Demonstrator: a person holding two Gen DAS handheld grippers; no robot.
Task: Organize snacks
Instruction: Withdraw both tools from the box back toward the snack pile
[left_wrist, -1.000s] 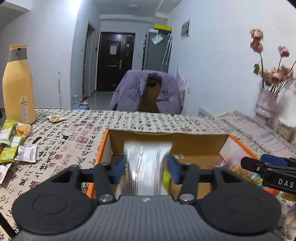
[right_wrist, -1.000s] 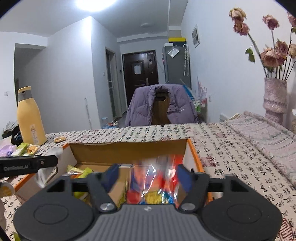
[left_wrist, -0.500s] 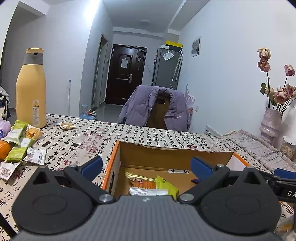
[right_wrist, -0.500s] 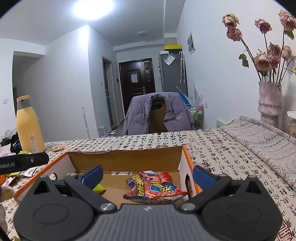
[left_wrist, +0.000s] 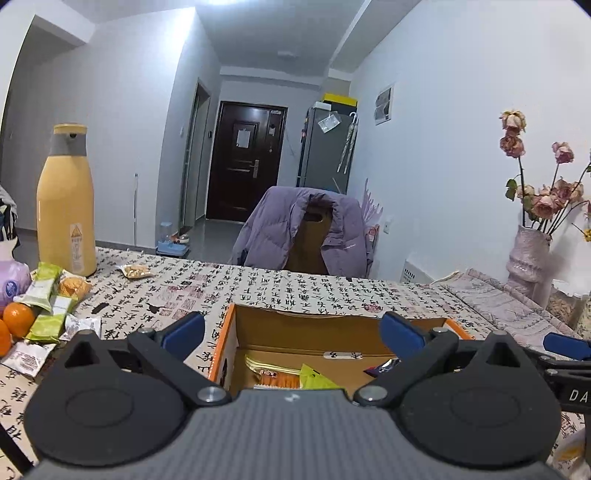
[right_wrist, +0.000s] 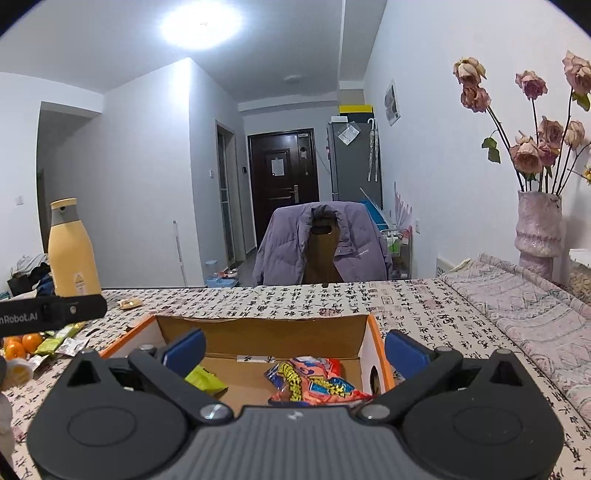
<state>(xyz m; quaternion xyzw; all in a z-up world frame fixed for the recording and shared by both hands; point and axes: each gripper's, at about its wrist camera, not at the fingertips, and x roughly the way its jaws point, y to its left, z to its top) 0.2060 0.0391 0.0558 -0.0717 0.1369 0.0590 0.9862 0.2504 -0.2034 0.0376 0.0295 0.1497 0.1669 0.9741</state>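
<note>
A: What are the two claws doing?

B: The left gripper (left_wrist: 291, 328) has its blue pads spread as wide as they go, with nothing between them. The right gripper (right_wrist: 293, 349) stands the same way, wide apart and empty.

A: And the snacks?

B: Some lie in the cardboard box (left_wrist: 332, 325), which sits straight ahead of and below both claws. Past the left claw's fingers I see an orange biscuit pack (left_wrist: 275, 378) and a green packet (left_wrist: 317, 378) side by side on the box floor. Below the right claw lies a red and blue crinkly bag (right_wrist: 314, 382), towards the box's right wall, with the green packet (right_wrist: 205, 380) well off to the left of it.

A: Anything outside the box?

B: Yes, a loose pile of snack packets (left_wrist: 51, 306) lies on the printed tablecloth (left_wrist: 295, 288) far to the left of the left claw, beside some oranges (left_wrist: 16, 319). One small packet (left_wrist: 136, 271) lies alone near the tall yellow bottle (left_wrist: 66, 201), beyond that pile.

A: Do the claws see each other?

B: The right claw's finger shows at the left view's right edge, beside the box.
</note>
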